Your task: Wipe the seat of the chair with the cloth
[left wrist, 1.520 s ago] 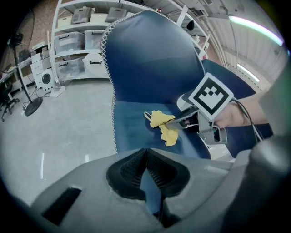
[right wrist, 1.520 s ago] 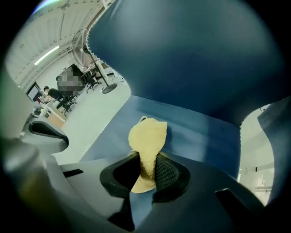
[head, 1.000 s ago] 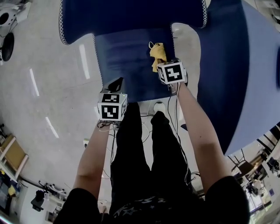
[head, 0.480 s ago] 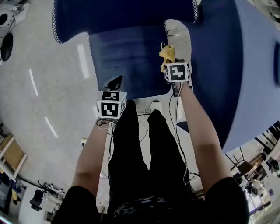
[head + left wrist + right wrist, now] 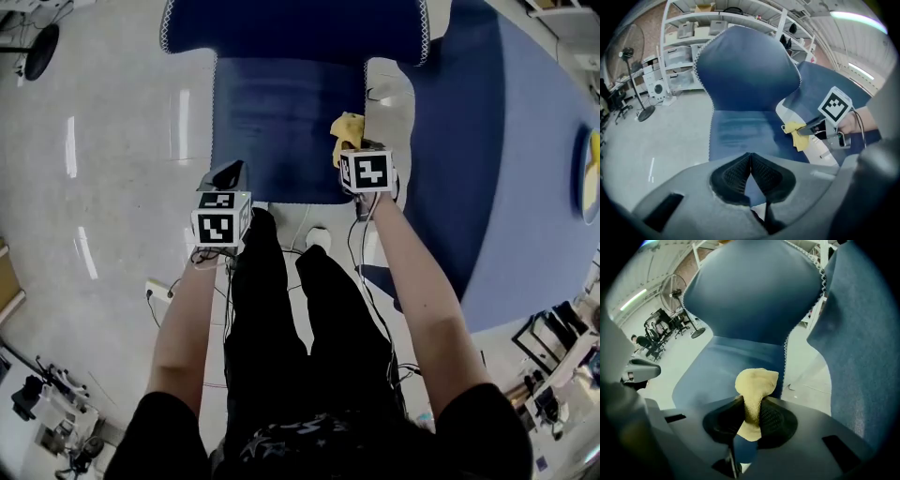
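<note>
The blue chair's seat [image 5: 281,122] lies ahead of me, its backrest [image 5: 291,28] beyond. A yellow cloth [image 5: 347,129] hangs over the seat's right edge, pinched in my right gripper [image 5: 354,148], which is shut on it. The right gripper view shows the cloth [image 5: 754,390] bunched between the closed jaws above the seat [image 5: 726,371]. My left gripper [image 5: 230,176] hovers at the seat's front left corner, shut, with nothing in it. From the left gripper view I see the seat [image 5: 745,136], the cloth [image 5: 797,133] and the right gripper [image 5: 811,127].
A large blue surface [image 5: 506,159] curves along the right of the chair, with a white gap [image 5: 394,94] between. Cables and a white object [image 5: 314,234] lie on the grey floor [image 5: 103,187] by my legs. A fan [image 5: 630,79] and shelves [image 5: 689,47] stand far back.
The head view has shifted, so the chair sits more central. The right gripper with the cloth has drawn slightly back toward the seat's front right. The left gripper stays by the front left corner.
</note>
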Motion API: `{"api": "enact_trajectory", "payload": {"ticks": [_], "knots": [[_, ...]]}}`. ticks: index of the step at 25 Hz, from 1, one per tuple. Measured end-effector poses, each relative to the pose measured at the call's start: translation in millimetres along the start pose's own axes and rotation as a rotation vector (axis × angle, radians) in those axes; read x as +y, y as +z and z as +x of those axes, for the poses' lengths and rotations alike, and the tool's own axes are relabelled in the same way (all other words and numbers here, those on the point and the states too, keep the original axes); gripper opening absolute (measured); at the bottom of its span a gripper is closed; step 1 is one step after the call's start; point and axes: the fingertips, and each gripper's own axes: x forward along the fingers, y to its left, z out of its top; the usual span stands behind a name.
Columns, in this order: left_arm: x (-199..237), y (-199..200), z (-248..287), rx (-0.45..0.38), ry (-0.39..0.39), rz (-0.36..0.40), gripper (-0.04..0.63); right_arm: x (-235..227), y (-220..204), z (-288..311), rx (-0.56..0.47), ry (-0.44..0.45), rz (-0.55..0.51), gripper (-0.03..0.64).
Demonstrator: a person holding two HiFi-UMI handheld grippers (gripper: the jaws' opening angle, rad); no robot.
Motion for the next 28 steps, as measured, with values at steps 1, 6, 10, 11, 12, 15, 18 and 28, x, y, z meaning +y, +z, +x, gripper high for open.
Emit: {"api": "enact_trajectory", "payload": {"ticks": [1, 6, 10, 11, 12, 15, 18, 28], "knots": [[4.1, -2.0, -6.1, -0.01, 0.024, -0.021, 0.02, 10.2, 2.6, -1.0, -0.009, 0.024, -0.012, 0.066], [27.4, -33.0, -38.5, -0.044, 0.119, -0.148, 0.02, 86.2, 5.4, 8.1, -0.036, 0.152, -0.107, 0.065], [52.7, -54.8, -57.5, -0.028, 0.158, -0.16, 0.02, 159.5, 7.6, 18.3, -0.04, 0.242, -0.159, 0.066], [58.6, -59.0, -61.5, -0.023, 0.16, -0.163, 0.02, 176.8, 8.3, 19.7, -0.04, 0.262, -0.161, 0.066], [64.5, -62.8, -65.2, -0.02, 0.16, -0.17, 0.02, 193.6, 10.0, 20.7, -0.042, 0.28, -0.163, 0.066], [82.7, -73.2, -70.7, -0.01, 0.148, -0.202, 0.02, 237.8, 18.0, 25.8, -0.05, 0.314, -0.176, 0.066], [97.7, -81.7, -67.3, 0.002, 0.112, -0.217, 0.02, 270.7, 27.4, 37.0, -0.054, 0.32, -0.173, 0.066], [116.2, -110.5, -49.0, 0.051, 0.019, -0.184, 0.02, 315.2, 17.4, 68.3, -0.022, 0.31, -0.13, 0.066]]}}
